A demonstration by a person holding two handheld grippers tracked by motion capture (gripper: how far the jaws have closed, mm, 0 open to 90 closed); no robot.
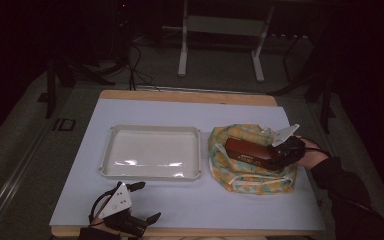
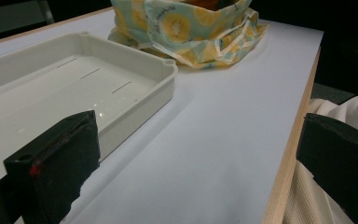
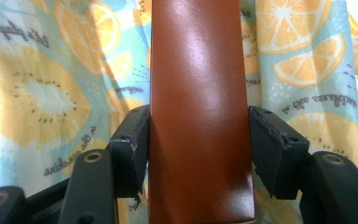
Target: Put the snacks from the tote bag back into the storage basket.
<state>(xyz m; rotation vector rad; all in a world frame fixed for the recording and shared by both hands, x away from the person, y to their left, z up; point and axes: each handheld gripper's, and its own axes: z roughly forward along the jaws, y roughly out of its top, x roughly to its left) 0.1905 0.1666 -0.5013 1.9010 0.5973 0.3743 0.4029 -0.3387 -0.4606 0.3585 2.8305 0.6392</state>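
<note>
A glossy brown box (image 1: 247,150) lies in an open cloth bag (image 1: 252,177) printed with orange and kiwi slices, at the table's right. My right gripper (image 1: 280,155) comes in from the right and is shut on the box's near end. In the right gripper view both black jaws press the sides of the box (image 3: 198,70), with the bag's cloth (image 3: 42,93) behind it. My left gripper (image 1: 147,201) is open near the front left edge, holding nothing. Its jaws stand wide apart over the white mat in the left gripper view (image 2: 196,163).
A shallow white tray (image 1: 150,172) sits left of the bag with nothing in it, and its corner (image 2: 168,65) lies just ahead of my left jaw. The bag (image 2: 191,32) is beyond it. The table's wooden front edge (image 2: 284,163) runs close by my left gripper.
</note>
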